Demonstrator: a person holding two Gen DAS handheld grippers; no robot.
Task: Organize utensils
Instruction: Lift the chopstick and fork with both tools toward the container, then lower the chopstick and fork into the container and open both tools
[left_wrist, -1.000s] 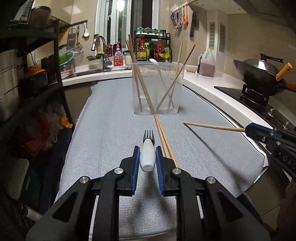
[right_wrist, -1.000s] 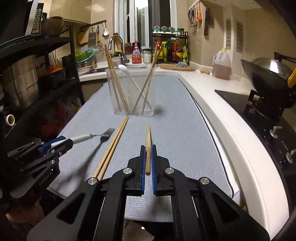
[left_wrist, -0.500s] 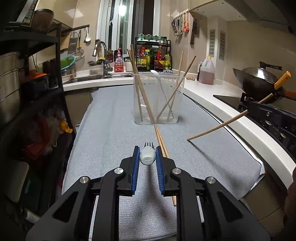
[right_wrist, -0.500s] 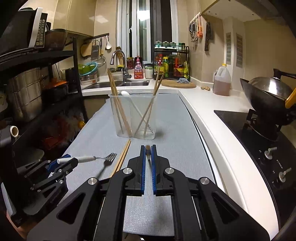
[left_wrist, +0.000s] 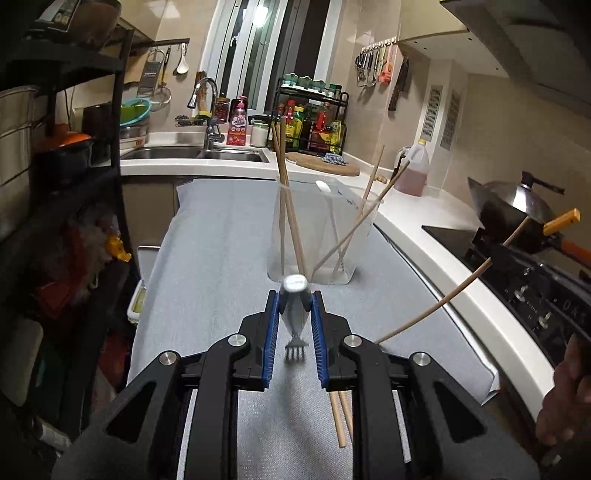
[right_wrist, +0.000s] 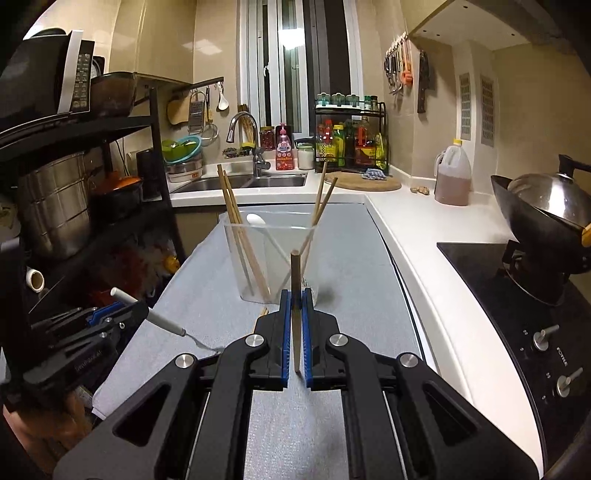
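My left gripper (left_wrist: 294, 301) is shut on a white-handled fork (left_wrist: 294, 314), lifted off the mat with its tines hanging down toward me. My right gripper (right_wrist: 295, 300) is shut on a wooden chopstick (right_wrist: 295, 288), held nearly upright above the mat. The clear plastic container (left_wrist: 314, 236) stands ahead on the grey mat (left_wrist: 221, 258), holding several chopsticks and a white spoon; it also shows in the right wrist view (right_wrist: 271, 258). Two chopsticks (left_wrist: 338, 417) lie on the mat under my left gripper. The fork also shows in the right wrist view (right_wrist: 162, 319).
A black shelf rack (right_wrist: 92, 206) with pots stands at the left. A wok (right_wrist: 543, 210) sits on the stove (right_wrist: 517, 302) at the right. Sink (right_wrist: 243, 182), bottle rack (right_wrist: 347, 140) and oil jug (right_wrist: 452, 173) are at the back.
Both grippers have risen and tipped their loads: the fork now hangs tines down, and the chopstick has swung from lying flat to nearly upright. Both have moved closer to the container.
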